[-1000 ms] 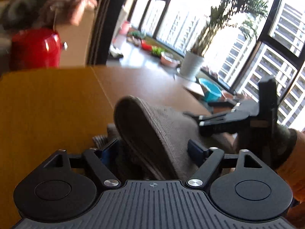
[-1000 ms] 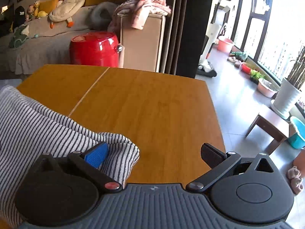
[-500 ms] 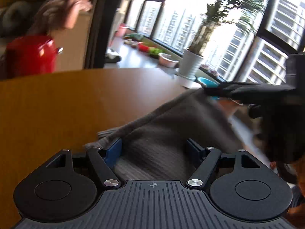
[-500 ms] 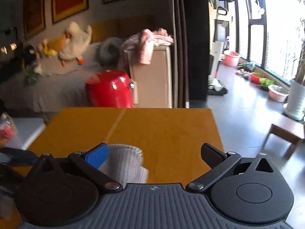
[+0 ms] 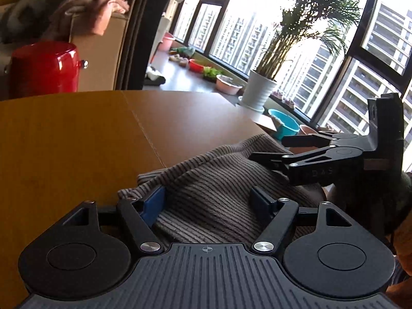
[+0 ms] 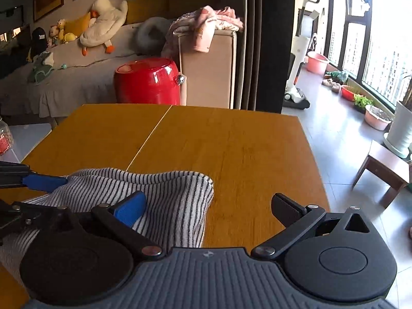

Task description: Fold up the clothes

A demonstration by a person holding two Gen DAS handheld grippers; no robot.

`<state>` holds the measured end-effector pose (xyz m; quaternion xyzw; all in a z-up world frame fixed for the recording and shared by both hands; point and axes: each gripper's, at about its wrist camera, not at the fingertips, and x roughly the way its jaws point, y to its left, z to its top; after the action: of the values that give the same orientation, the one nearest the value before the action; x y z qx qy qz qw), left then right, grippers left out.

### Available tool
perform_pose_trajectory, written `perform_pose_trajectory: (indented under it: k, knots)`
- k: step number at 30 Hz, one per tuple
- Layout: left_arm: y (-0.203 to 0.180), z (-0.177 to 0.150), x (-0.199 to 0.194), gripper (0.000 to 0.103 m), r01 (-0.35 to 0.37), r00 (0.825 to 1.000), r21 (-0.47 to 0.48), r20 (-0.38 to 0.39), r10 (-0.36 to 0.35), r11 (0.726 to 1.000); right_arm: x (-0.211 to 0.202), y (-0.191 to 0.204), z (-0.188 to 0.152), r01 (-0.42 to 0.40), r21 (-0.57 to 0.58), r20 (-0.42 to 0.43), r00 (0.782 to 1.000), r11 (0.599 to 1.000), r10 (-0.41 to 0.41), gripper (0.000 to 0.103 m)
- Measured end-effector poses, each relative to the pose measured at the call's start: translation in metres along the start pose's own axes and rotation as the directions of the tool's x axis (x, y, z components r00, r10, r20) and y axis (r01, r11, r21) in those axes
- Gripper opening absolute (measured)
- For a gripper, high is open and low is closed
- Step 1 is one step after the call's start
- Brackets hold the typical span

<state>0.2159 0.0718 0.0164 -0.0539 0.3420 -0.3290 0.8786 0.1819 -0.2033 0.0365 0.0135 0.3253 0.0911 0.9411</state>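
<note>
Evidently my left claw (image 5: 208,195) and right claw (image 6: 206,206) gaped, released, over striped garment (image 5: 219,180) bunched at table's (image 6: 231,154) near edge; best flatten folds, align edges.

Red drum stool (image 6: 148,81) beyond wooden table (image 6: 231,139); potted palm (image 5: 260,90) by window; plush duck (image 6: 103,23) on sofa.

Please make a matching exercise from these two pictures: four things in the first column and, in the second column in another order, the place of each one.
Things
1. striped garment
2. red drum
3. pink clothes
4. white plant pot

Places
A. on the floor by the window
B. on the wooden table, near its close edge
C. on top of the beige cabinet
D. beyond the far edge of the table, beside the cabinet

Pairs: 1-B, 2-D, 3-C, 4-A
</note>
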Motion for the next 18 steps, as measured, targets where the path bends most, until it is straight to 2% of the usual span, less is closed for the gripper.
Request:
perform_pose_trajectory:
  k: [5, 7, 10, 11, 13, 14, 16, 18]
  knots:
    - [0.008, 0.002, 0.005, 0.079, 0.005, 1.000, -0.004, 0.004, -0.005, 1.000, -0.029, -0.002, -0.005, -0.036, 0.043, 0.022, 0.999, 0.998, 0.035, 0.103]
    - [0.008, 0.002, 0.005, 0.080, 0.007, 1.000, -0.009, 0.007, -0.007, 1.000, -0.045, -0.010, -0.012, -0.124, 0.122, 0.022, 0.992, 0.985, 0.122, 0.103]
    - [0.008, 0.002, 0.005, 0.081, 0.006, 1.000, -0.014, 0.011, -0.006, 1.000, -0.071, -0.023, -0.024, -0.268, 0.254, 0.035, 0.963, 0.929, 0.268, 0.102]
    - [0.007, 0.002, 0.005, 0.081, 0.005, 1.000, -0.016, 0.012, -0.005, 1.000, -0.074, -0.025, -0.030, -0.284, 0.283, 0.017, 0.956, 0.916, 0.292, 0.101]
    - [0.006, 0.002, 0.005, 0.083, 0.004, 1.000, -0.019, 0.014, -0.004, 1.000, -0.076, -0.028, -0.042, -0.289, 0.328, -0.042, 0.946, 0.899, 0.320, 0.075]
    - [0.006, 0.003, 0.005, 0.083, 0.002, 1.000, -0.020, 0.014, -0.002, 1.000, -0.076, -0.029, -0.048, -0.292, 0.360, -0.063, 0.940, 0.886, 0.335, 0.070]
    - [0.005, 0.003, 0.005, 0.084, -0.003, 1.000, -0.023, 0.014, 0.003, 1.000, -0.074, -0.033, -0.057, -0.304, 0.442, -0.088, 0.922, 0.844, 0.378, 0.069]
    - [0.005, 0.003, 0.005, 0.084, -0.007, 1.000, -0.027, 0.015, 0.007, 1.000, -0.067, -0.034, -0.067, -0.328, 0.526, -0.111, 0.888, 0.785, 0.446, 0.073]
